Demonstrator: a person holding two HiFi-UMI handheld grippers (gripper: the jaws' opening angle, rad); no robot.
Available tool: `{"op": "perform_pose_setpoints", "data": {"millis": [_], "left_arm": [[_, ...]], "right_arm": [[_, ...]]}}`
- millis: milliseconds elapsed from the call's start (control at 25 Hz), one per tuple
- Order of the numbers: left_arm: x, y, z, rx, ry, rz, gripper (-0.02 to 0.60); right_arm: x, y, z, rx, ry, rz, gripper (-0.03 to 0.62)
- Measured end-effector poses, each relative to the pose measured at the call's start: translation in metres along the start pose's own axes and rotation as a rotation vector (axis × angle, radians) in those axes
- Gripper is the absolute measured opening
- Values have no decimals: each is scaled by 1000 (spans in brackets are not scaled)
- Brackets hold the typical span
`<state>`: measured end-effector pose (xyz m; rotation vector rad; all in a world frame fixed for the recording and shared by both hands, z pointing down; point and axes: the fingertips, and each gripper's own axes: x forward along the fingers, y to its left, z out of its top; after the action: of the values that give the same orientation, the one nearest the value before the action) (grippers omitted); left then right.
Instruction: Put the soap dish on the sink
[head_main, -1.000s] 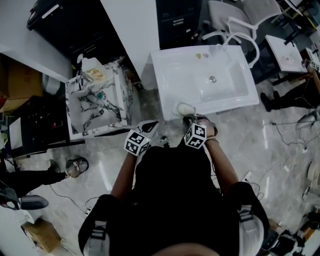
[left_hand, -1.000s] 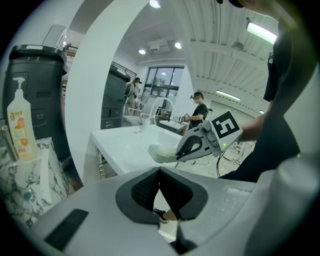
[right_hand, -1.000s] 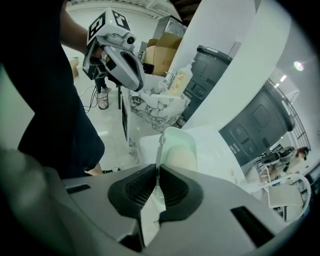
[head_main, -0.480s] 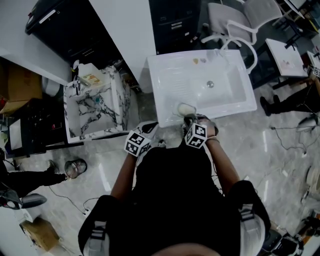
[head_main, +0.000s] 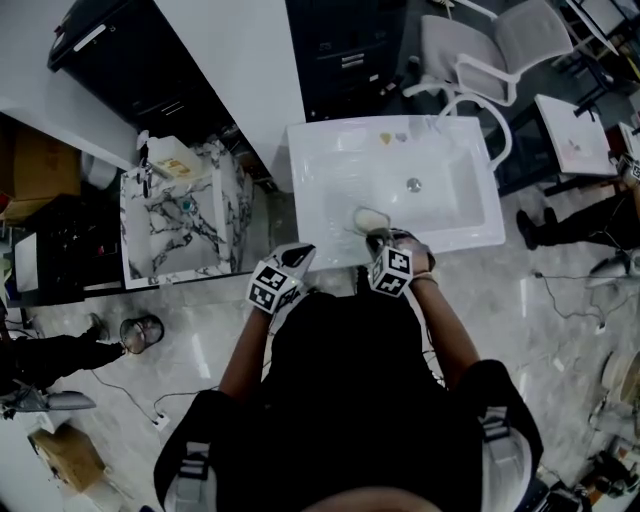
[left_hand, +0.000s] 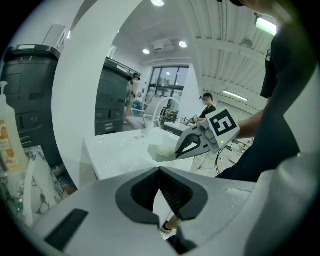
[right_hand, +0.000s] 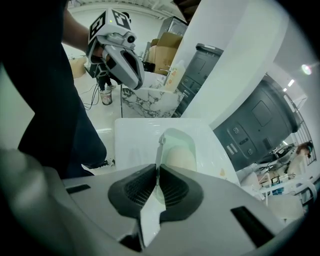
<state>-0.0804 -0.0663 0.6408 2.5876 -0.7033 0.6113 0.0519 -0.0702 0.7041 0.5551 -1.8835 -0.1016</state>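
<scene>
**Soap dish now carried in over the front edge of the sink**

Seen from above, a person stands at the front edge of a white sink (head_main: 335, 165). The right gripper (head_main: 374, 236) has its jaws pinched tight on the near rim of a pale green soap dish (head_main: 371, 218). It holds the dish roughly level, just inside the middle of that front edge. A second ago the dish sat only at the edge line. The person has since stepped closer, so more of the sink's white top now lies under the dish. No view shows whether the dish touches the surface yet.

The left gripper (head_main: 303, 253) has its jaws closed together on nothing and waits by the sink's front-left corner.

The carry looks nearly done. What seems left is to lower the dish and let go.
</scene>
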Motion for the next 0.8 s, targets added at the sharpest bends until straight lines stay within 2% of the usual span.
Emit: {"op": "perform_pose_setpoints", "data": {"millis": [280, 480, 800], "left_arm": [[32, 5, 25, -15, -12, 20, 0], [42, 18, 35, -40, -9, 63, 0], [47, 26, 33, -107, -7, 139, 0]], "right_arm": [[9, -36, -19, -42, 4, 29, 14], [16, -60, -27, -79, 4, 62, 14], [31, -78, -29, -141, -16, 110, 15]]}}
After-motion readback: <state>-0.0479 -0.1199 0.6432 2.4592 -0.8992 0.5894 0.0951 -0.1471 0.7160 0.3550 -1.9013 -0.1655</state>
